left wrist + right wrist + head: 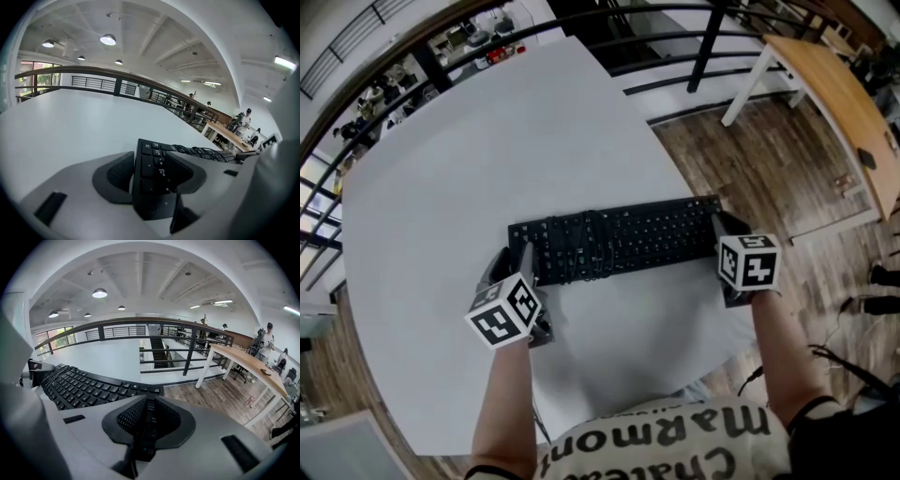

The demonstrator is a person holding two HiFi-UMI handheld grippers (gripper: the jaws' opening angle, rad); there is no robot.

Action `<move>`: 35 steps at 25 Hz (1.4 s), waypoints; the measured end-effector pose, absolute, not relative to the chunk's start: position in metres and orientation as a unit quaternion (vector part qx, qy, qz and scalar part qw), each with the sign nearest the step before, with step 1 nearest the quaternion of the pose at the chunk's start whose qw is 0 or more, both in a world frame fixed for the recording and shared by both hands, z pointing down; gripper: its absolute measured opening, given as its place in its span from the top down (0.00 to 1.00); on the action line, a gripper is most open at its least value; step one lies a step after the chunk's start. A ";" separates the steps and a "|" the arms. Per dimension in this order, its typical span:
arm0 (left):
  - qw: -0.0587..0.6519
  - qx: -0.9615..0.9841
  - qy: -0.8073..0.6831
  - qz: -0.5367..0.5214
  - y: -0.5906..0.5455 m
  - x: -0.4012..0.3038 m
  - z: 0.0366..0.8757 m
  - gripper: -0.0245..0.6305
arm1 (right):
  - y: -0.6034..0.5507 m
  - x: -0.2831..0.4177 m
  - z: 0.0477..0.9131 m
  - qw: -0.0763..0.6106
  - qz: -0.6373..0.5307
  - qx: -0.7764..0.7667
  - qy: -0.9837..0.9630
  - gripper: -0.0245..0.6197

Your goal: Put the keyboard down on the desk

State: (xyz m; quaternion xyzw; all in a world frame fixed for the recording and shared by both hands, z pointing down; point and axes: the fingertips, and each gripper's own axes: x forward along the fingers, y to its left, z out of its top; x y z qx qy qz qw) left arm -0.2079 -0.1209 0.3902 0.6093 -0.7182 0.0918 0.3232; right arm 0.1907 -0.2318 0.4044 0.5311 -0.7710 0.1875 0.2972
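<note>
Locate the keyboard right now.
Head view, centre: the keyboard is over the near part of the white desk, its left end between the left claw jaws, its right end in the right claw.

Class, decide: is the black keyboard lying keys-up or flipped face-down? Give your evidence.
Keys-up. In the head view the keyboard shows its rows of keys facing the camera, seen against the white desk.
</note>
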 end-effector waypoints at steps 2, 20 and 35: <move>0.319 0.607 -0.722 0.093 -0.121 -0.207 0.390 0.65 | -0.232 0.191 0.405 0.297 0.186 0.531 -0.771 0.85; 0.249 0.596 -0.756 0.110 -0.116 -0.204 0.384 0.65 | -0.230 0.192 0.402 0.281 0.180 0.526 -0.782 0.85; 0.154 0.593 -0.767 0.189 -0.118 -0.195 0.379 0.69 | -0.230 0.193 0.402 0.268 0.183 0.522 -0.789 0.85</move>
